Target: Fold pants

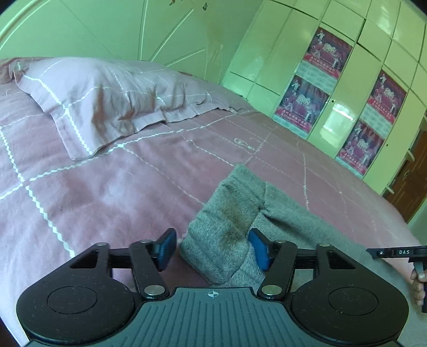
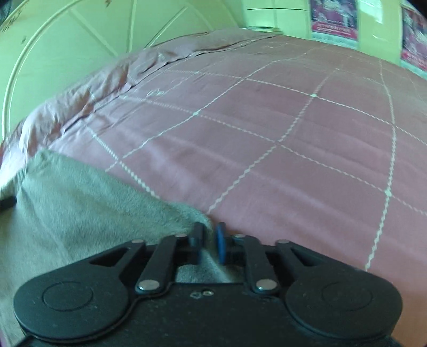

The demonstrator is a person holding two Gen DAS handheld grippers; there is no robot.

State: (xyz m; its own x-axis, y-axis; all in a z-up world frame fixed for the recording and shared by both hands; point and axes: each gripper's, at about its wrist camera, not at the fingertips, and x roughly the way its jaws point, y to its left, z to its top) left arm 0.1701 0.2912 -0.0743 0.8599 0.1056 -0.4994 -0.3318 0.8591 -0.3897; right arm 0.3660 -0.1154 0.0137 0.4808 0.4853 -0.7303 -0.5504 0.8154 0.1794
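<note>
In the left wrist view, the left gripper (image 1: 212,249) stood spread wide at 6 o'clock, its two blue pads either side of a thick folded corner of the grey pants (image 1: 234,213); the right pad touched the cloth, the left one stood just clear. The pants ran off toward 4 o'clock across the pink bed (image 1: 106,186). One pillow (image 1: 106,101) lay at 10 o'clock. Four posters (image 1: 327,50) hung on the wardrobe (image 1: 267,53) at 2 o'clock. At 3 o'clock, the right gripper's (image 1: 397,252) edge showed.

In the right wrist view, the right gripper (image 2: 209,240) was nearly pressed together at 6 o'clock, pinching one edge of the pants (image 2: 80,208), which spread toward 8 o'clock on the bed (image 2: 267,133). Two posters (image 2: 333,16) showed at 1 o'clock.
</note>
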